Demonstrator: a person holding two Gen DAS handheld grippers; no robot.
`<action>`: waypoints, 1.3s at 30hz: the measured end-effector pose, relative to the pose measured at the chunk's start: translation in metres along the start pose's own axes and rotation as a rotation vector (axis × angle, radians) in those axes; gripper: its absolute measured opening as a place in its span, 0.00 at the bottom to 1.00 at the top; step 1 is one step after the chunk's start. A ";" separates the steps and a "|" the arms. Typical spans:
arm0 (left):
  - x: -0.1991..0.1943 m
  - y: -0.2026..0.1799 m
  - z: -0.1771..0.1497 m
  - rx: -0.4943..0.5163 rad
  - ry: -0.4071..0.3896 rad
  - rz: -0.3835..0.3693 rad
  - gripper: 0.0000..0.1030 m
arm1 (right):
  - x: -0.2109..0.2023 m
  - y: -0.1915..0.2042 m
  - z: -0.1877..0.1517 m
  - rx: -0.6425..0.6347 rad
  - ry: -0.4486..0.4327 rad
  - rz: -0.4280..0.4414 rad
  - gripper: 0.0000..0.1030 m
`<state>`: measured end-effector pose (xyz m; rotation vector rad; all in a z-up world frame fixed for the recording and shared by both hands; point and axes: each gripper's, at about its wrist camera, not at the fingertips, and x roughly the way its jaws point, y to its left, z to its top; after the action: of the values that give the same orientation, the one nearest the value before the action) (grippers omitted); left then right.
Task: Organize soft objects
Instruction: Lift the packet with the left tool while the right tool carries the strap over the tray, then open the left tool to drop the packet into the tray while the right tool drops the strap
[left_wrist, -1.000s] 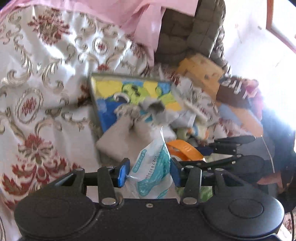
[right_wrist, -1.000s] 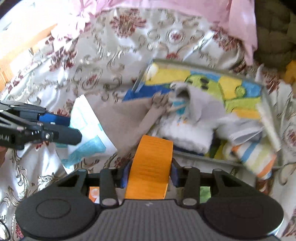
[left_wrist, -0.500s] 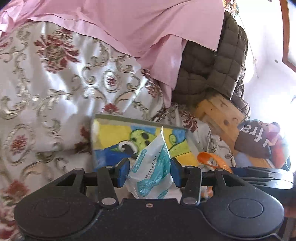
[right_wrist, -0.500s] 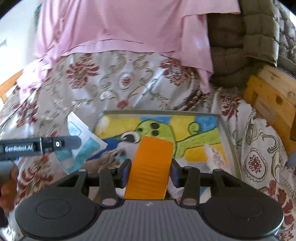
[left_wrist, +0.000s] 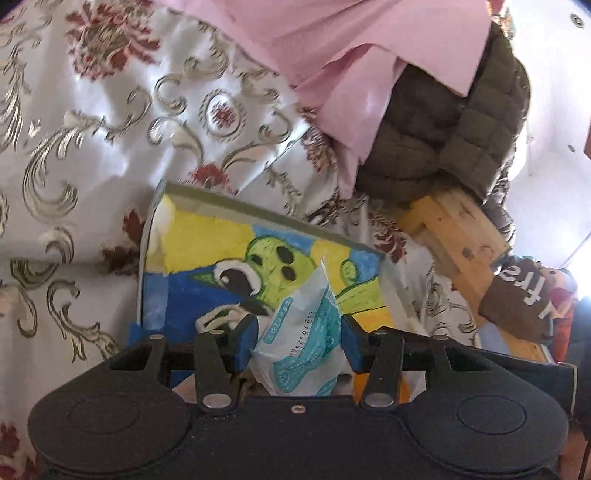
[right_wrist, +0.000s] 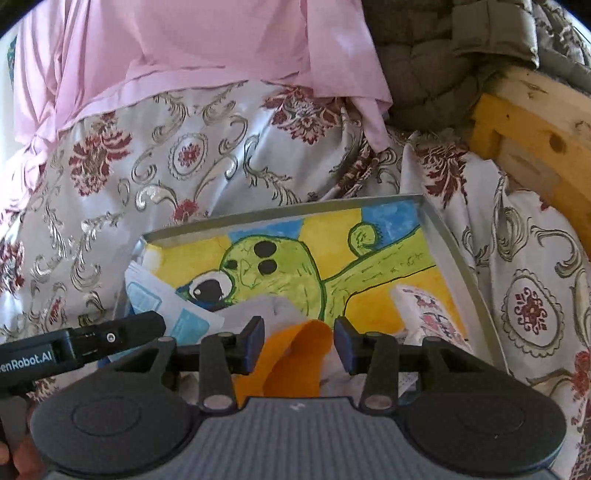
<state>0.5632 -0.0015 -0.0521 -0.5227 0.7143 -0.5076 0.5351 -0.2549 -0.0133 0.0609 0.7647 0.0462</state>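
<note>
Left claw (left_wrist: 297, 341) is gripping a white-and-teal plastic tissue packet (left_wrist: 301, 347), both blue pads pressing its sides, its crimped top pointing toward the far side of a shallow grey-rimmed tray with a painted green cartoon creature on yellow and blue (left_wrist: 173, 192). Right claw (right_wrist: 299, 343) is carrying a bright orange strip of soft fabric (right_wrist: 295, 363); the strip is curling over between the pads, and whether the pads are pressing it or only flanking it cannot be told, the jaws having just been closing slightly. Both claws are hanging over the near edge of the tray, the left claw's arm showing at the left of the right-wrist view. Inside the tray, a pale patterned cloth (right_wrist: 428, 314) is lying at the right and white soft items near the claws. The tray is resting on a floral cream-and-red satin bedspread (right_wrist: 184, 166). Judged progress: partway; some items are in the tray, two are held and unreleased.
</note>
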 end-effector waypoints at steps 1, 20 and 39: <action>0.002 0.002 -0.002 -0.006 0.003 0.001 0.50 | 0.001 0.000 -0.001 -0.007 0.004 -0.001 0.45; -0.017 -0.003 -0.010 0.067 -0.125 0.143 0.93 | -0.021 0.001 -0.012 -0.072 -0.041 -0.009 0.75; -0.059 -0.031 -0.034 0.206 -0.228 0.201 0.99 | -0.062 -0.007 -0.027 -0.104 -0.128 -0.008 0.95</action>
<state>0.4927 0.0015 -0.0271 -0.3053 0.4835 -0.3222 0.4722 -0.2651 0.0096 -0.0376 0.6341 0.0737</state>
